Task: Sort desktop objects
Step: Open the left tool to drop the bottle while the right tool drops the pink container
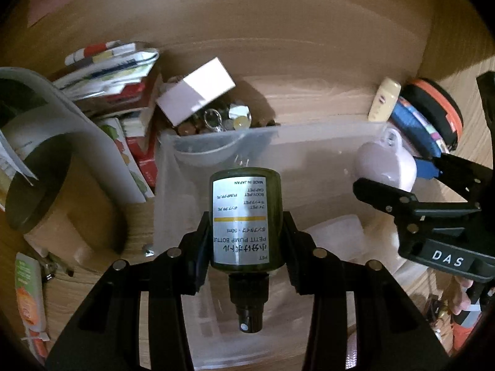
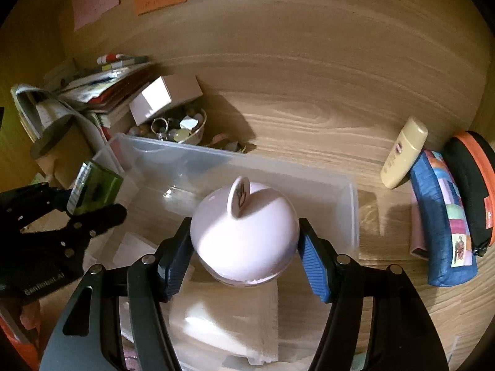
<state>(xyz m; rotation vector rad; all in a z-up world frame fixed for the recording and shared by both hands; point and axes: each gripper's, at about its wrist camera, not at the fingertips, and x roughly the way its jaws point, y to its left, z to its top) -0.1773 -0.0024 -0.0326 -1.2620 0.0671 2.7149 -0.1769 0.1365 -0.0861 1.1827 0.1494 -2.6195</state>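
Gripping one green bottle (image 1: 246, 219) and one pink jar (image 2: 244, 235) above one clear bin (image 2: 349, 204).

Both grippers hang above the storage bin (image 2: 349, 213): left gripper (image 1: 246, 244) clamps the pump bottle (image 1: 246, 219) over its left side, right gripper (image 2: 244, 247) carries the mug (image 2: 244, 232) over the middle. Behind the bin sits a bowl of trinkets (image 2: 176, 131), a small box (image 2: 164, 97) propped on it. Right of the bin, a lotion bottle (image 2: 402, 154), then a pencil case (image 2: 442, 216), then a zip pouch (image 2: 476, 185).
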